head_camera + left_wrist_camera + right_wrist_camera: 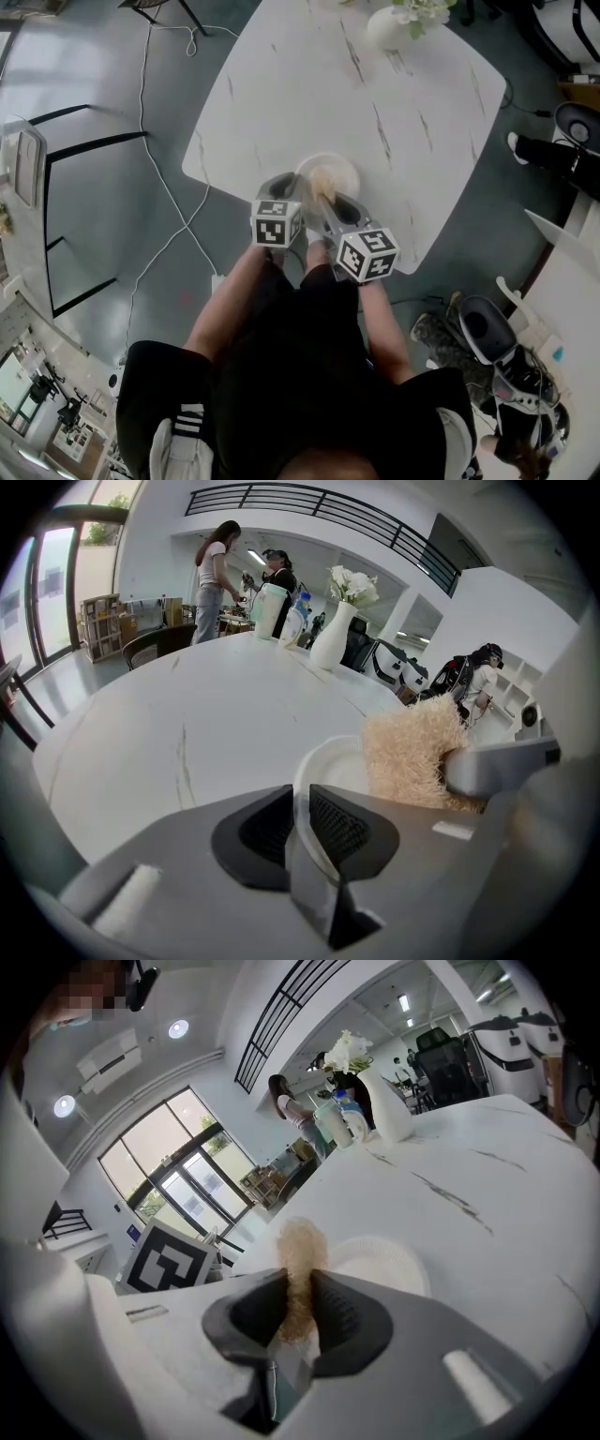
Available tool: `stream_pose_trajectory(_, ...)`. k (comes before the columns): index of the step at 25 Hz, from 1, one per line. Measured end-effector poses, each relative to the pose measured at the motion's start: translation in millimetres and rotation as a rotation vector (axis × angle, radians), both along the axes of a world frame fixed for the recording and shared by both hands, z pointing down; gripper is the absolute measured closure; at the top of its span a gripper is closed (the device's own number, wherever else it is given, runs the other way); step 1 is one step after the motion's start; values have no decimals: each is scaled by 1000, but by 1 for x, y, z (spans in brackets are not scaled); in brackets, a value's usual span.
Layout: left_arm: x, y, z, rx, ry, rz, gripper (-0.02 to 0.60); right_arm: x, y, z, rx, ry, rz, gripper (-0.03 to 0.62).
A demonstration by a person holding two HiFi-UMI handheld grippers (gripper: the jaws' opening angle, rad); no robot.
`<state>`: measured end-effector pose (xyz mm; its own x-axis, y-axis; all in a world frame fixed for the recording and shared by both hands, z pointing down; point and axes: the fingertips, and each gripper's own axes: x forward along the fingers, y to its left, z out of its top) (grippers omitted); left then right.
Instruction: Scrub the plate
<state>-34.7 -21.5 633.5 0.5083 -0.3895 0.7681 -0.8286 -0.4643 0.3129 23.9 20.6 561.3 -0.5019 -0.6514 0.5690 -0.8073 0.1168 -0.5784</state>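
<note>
- Plate: white and round, on the white veined table, close to the table edge nearest us. It lies just ahead of both grippers.
- Left gripper: the fingers are clamped on the plate's near-left rim, and the thin rim runs up between the two ribbed pads. We judge that this hand is the anchor, steadying the plate.
- Right gripper: the fingers are closed on a tan fibrous scrubber. Its tuft sticks out past the fingertips, with its long axis along the line the jaws point.
- Key relation: from the right fingertips the plate lies straight ahead and slightly below. In the head view the scrubber's free end sits over the middle of the plate. In the left gripper view the tuft sits against the plate's right part, just beside the left jaws but apart from them.
- Contact: the bristles look to be on the plate surface. We cannot confirm pressure from these views.
- Judgement: scrubbing is under way. The right hand is the working one and the nearer to the plate's open face.
- Next move: strokes should run across the plate face, on the side away from the clamped rim.
- Risk: a stroke toward the near left could knock the left fingers or lever the rim out of their grip.
</note>
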Motion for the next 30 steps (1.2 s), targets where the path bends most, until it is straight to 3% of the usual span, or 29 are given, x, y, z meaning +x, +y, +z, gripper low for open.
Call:
stream_pose_trajectory(14,1,1,0,1,5,6,518,-22,17,22,-81,-22,-27,525)
stream_pose_trajectory(30,-2,1,0,0,3,14,518,-7,24,30,-108,-1,11,525)
